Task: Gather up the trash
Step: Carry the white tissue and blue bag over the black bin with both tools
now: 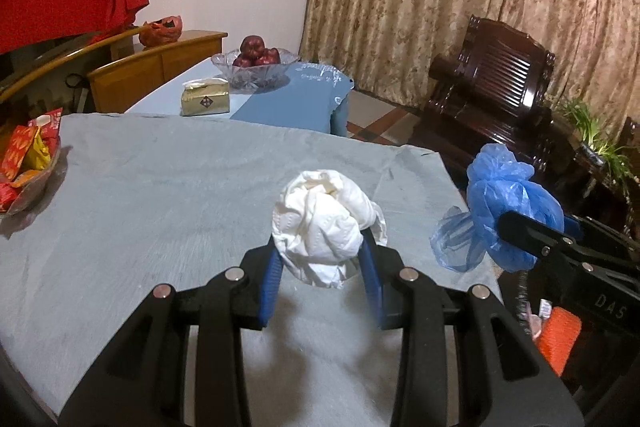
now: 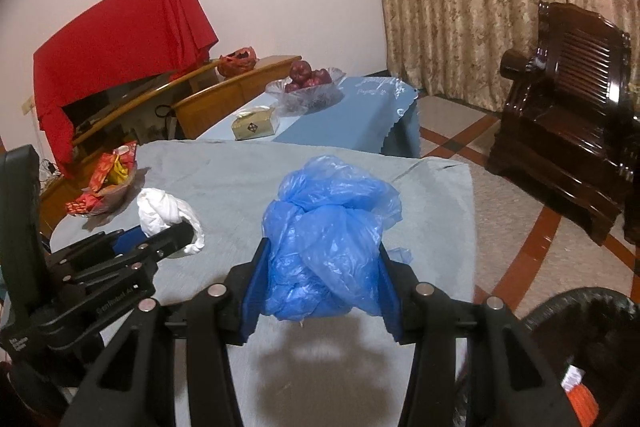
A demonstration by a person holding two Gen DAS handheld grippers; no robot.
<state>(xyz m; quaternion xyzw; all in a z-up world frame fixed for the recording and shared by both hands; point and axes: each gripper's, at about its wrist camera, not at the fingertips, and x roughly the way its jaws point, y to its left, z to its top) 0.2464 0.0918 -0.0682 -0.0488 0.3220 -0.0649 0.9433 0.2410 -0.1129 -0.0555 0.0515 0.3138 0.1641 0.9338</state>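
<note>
A crumpled white tissue wad (image 1: 326, 221) hangs above the grey table cloth (image 1: 160, 195), pinched between the blue pads of my left gripper (image 1: 322, 259). The same white tissue wad (image 2: 166, 213) and the left gripper (image 2: 182, 239) appear at the left of the right wrist view. My right gripper (image 2: 322, 279) is shut on a scrunched blue plastic bag (image 2: 324, 251), lifted off the cloth with its shadow below. From the left wrist view, the blue plastic bag (image 1: 508, 211) sits at the right in the right gripper (image 1: 516, 235). A black bin (image 2: 588, 331) shows at the lower right.
A dish of red and yellow snack packets (image 1: 26, 163) sits at the table's left edge. Behind stands a blue-covered table with a tissue pack (image 1: 206, 98) and a glass bowl of red apples (image 1: 256, 61). A dark wooden armchair (image 2: 568, 131) stands on the tiled floor to the right.
</note>
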